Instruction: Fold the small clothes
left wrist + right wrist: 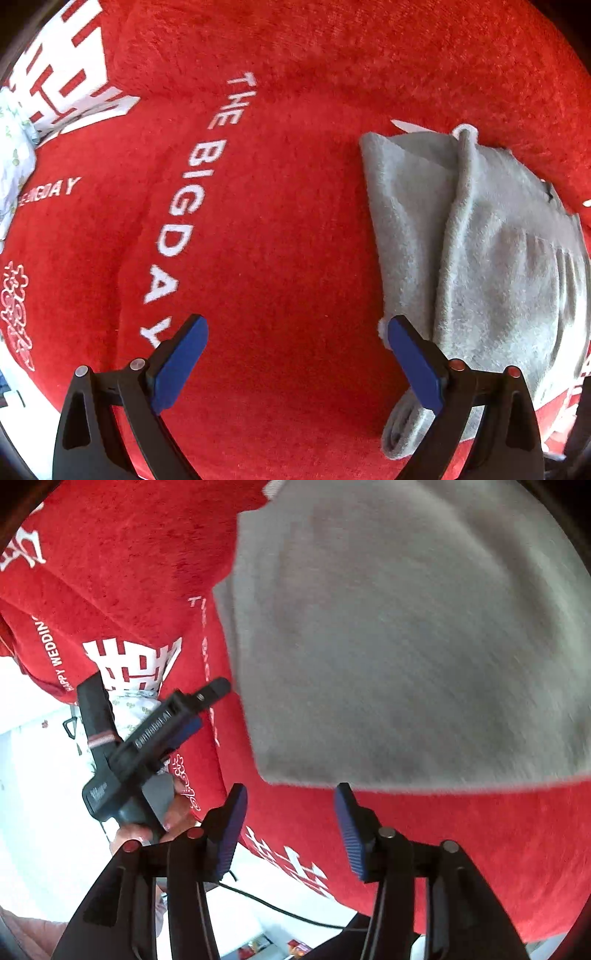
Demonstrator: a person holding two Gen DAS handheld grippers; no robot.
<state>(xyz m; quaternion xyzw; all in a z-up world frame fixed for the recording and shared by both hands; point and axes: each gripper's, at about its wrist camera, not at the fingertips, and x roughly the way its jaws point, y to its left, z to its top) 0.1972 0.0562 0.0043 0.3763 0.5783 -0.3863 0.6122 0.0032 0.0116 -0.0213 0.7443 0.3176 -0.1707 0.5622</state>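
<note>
Lying right of spread left tongs (297, 345): grey garment (480, 236); right tongs (291, 818) spread, empty.

1. A red plush cover (295, 229) is spread across nearly the whole left wrist view, with white lettering "THE BIG DAY" (184, 206) printed from 12 o'clock down toward 7 o'clock.
2. A large white double-happiness character (70, 70) is woven in at 10 o'clock.
3. A pale floral-print fabric (14, 162) is seen at 9 o'clock, at the cover's edge.
4. In the right wrist view, "HAPPY WEDDING" (55, 657) is printed at 9 o'clock.
5. A bright, overexposed white floor (40, 794) is seen from 8 to 6 o'clock.
6. A thin black cable (280, 910) is laid across it near 6 o'clock.
</note>
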